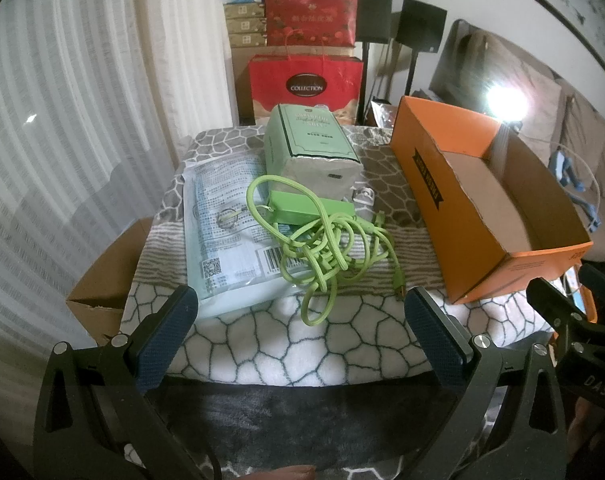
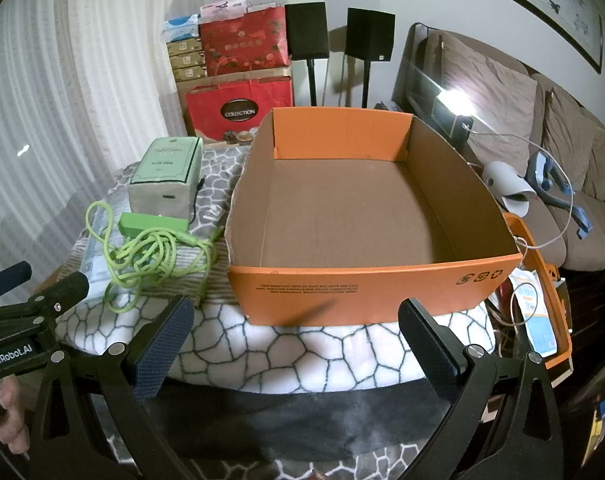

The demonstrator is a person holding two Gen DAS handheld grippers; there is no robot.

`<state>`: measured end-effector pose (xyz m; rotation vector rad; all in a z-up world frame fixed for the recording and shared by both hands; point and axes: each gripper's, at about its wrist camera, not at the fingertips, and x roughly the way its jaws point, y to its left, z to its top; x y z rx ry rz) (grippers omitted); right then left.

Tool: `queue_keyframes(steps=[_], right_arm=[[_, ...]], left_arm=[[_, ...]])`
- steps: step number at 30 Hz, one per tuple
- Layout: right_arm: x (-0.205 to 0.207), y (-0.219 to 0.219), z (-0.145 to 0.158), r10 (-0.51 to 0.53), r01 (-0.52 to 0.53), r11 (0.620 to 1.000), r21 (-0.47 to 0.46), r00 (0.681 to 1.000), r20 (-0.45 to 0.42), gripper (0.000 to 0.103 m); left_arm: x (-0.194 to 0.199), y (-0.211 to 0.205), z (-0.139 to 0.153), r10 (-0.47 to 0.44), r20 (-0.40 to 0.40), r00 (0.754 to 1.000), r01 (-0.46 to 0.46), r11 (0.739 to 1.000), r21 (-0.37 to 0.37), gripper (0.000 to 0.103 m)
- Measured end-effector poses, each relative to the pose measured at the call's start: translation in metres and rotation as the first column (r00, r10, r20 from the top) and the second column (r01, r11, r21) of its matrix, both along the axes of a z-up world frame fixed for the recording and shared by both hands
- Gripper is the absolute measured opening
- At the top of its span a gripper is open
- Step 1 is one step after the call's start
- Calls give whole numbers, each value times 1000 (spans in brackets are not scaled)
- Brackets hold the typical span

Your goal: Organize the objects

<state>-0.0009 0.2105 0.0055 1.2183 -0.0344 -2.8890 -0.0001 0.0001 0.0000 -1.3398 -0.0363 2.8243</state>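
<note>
Left gripper (image 1: 298,304): jaws spread, holding nothing.
Right gripper (image 2: 296,316): jaws spread, holding nothing.
Cable (image 1: 322,248): tangled (bright green) on the plastic packet (image 1: 222,240), left of the box (image 2: 342,216).
Box: open-topped, on the blanket (image 1: 282,340).

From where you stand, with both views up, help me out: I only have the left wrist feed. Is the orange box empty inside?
Observer: Yes. The right wrist view looks straight into the orange box, and its cardboard floor is bare.
Operator: Anything beyond the box's far side?
Observer: A white rounded device lies there with a thin white cable looping past it.
Operator: Is the right gripper carrying anything?
Observer: No. The right gripper has its fingers spread wide with nothing between them, short of the box's near wall.
</note>
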Motion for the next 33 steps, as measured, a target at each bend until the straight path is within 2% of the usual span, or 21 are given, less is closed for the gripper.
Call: queue_keyframes(steps=[33], right_arm=[[-4,2,-1,-5,5,1000,1,1000,1,103]], left_arm=[[-5,-2,-1,0,-7,1000,0,1000,-3,103]])
